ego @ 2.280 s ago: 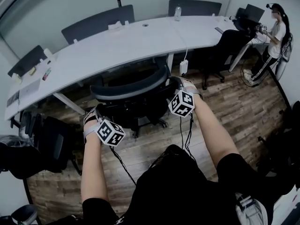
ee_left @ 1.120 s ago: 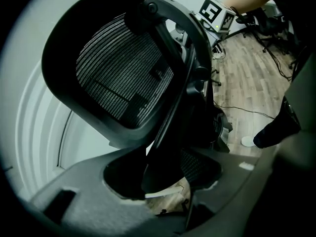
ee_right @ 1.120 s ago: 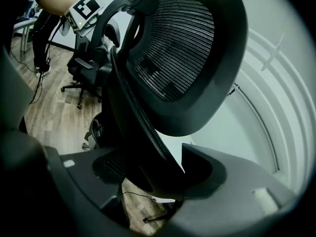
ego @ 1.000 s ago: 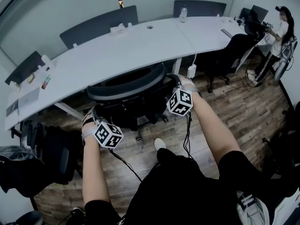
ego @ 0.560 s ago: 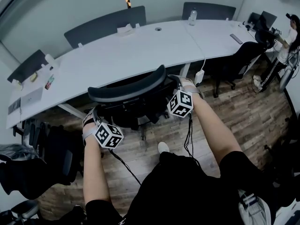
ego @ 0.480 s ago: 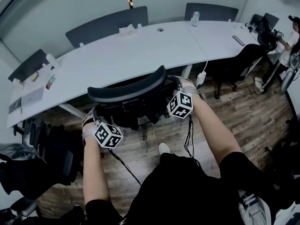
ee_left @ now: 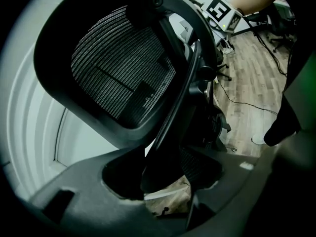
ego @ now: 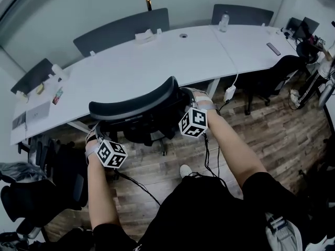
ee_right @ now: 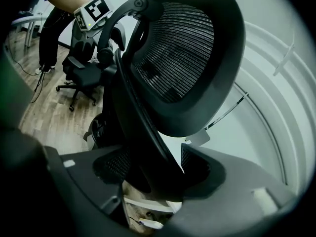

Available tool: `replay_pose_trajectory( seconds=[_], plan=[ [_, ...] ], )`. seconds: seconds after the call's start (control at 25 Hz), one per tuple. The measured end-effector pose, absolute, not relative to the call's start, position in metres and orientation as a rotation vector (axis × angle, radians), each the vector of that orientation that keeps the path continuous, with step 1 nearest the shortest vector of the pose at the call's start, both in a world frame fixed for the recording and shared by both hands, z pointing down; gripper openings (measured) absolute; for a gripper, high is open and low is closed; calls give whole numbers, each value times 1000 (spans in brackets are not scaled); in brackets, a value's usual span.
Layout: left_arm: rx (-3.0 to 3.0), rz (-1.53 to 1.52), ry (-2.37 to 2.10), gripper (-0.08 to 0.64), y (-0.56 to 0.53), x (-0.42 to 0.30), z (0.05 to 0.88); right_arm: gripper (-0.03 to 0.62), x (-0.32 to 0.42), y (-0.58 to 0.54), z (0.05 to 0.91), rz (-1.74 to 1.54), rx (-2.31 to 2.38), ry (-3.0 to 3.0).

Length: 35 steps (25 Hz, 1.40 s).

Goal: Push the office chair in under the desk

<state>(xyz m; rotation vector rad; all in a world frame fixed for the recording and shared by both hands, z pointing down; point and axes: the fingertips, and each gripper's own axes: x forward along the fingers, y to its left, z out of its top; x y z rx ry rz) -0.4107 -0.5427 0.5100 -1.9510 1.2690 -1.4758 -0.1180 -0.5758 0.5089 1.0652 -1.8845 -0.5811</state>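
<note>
The office chair [ego: 133,104] looks heavy but should roll. Left claw [ee_left: 163,177] and right claw [ee_right: 162,177] pinch its stiff back at nine and three o'clock.

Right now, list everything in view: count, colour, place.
office chair: one, black mesh, at desk's near edge
desk: one, white, curved, ahead
far chairs: three, dark grey, behind desk
side chair: one, black, right
water bottle: one, clear, desk's far right
tissue box: one, white, desk's far edge
floor: wood, brown
left gripper: grey, clamped on chair back's left side
right gripper: grey, clamped on its right side
</note>
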Motion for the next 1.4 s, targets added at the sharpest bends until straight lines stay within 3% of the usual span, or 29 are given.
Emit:
replay_pose_trajectory(
  seconds=[0.64,1.32,1.4],
  plan=[
    [-1883,-1531,1360,224,-605,-431,511,308,-139,-634,505,-642,1055,-1916],
    [-2005,-1283,1426,259,-605,-437,500,313,-146,-630,503,-573,1122,-1903],
    [-2104,-1124,1536,164,-593,-438,483,297,-145,-619,497,-530,1141,-1934]
  ],
)
